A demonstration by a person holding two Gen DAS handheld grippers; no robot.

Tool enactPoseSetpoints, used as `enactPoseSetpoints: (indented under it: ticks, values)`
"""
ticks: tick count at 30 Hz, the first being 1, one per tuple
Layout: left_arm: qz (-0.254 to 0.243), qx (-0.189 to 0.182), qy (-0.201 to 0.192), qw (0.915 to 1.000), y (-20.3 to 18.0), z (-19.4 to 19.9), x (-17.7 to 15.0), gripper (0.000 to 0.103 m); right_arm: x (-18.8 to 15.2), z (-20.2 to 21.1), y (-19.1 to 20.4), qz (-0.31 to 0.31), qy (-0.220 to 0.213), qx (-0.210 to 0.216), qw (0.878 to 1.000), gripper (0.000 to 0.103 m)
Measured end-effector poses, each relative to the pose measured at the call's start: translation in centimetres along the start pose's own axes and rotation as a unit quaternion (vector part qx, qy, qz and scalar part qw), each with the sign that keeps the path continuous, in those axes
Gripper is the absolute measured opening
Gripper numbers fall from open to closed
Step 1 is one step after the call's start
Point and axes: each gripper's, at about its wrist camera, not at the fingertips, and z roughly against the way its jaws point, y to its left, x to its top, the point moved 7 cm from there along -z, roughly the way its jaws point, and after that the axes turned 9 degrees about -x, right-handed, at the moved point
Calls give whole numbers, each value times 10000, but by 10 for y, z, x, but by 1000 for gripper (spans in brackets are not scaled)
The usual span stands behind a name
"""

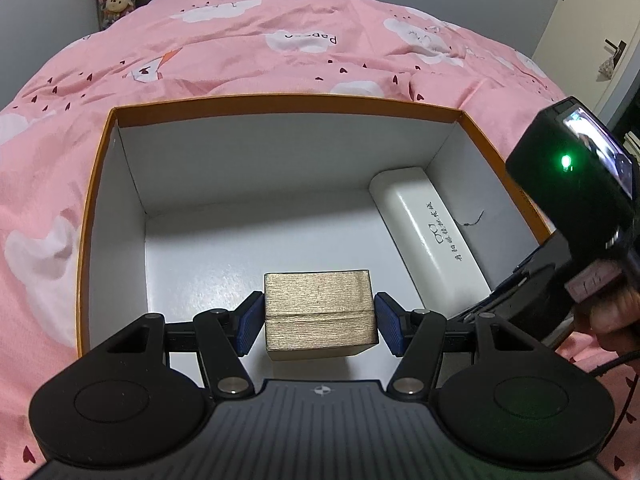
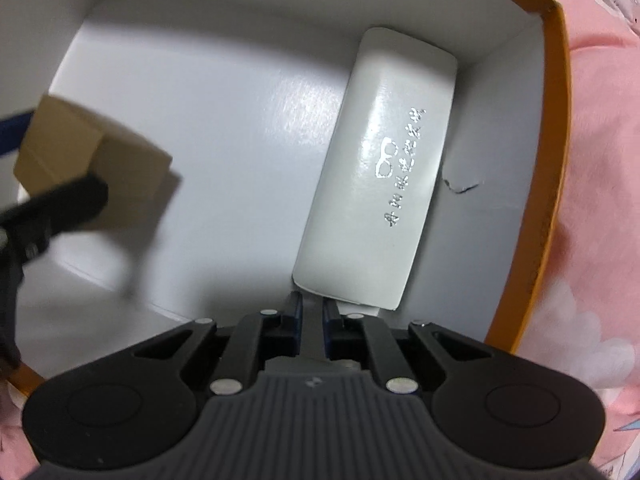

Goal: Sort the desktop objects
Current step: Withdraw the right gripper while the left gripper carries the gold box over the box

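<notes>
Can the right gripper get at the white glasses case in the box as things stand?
Probably yes: the right gripper, shut and empty, sits just above the near end of the glasses case, nothing between. It must open first. The gold box is well aside.

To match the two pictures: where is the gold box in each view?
Left wrist: gold box at lower centre, between the left gripper's pads.
Right wrist: gold box at the left edge, blurred.
Shared landmark: the white case along the orange bin's right wall.
</notes>
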Motion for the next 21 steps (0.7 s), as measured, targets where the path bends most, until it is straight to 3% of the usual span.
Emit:
enactPoseSetpoints:
  ticks: [10, 12, 17, 21]
  values:
    - [-22, 72, 71, 9999, -9, -4, -6, 69, -2, 11, -1, -137, -504, 496, 9974, 18]
    - [-10, 49, 63, 10000, -12, -3, -7, 69, -7, 25, -2, -123, -820, 560, 9950, 35]
    - [-25, -33, 106, 9999, -22, -5, -8, 69, -23, 63, -15, -385, -1856, 406, 9810, 41]
    - [-3, -105, 209, 9997, -32, -9, -11, 69, -22, 84, -29, -999, -2561, 67, 9614, 55]
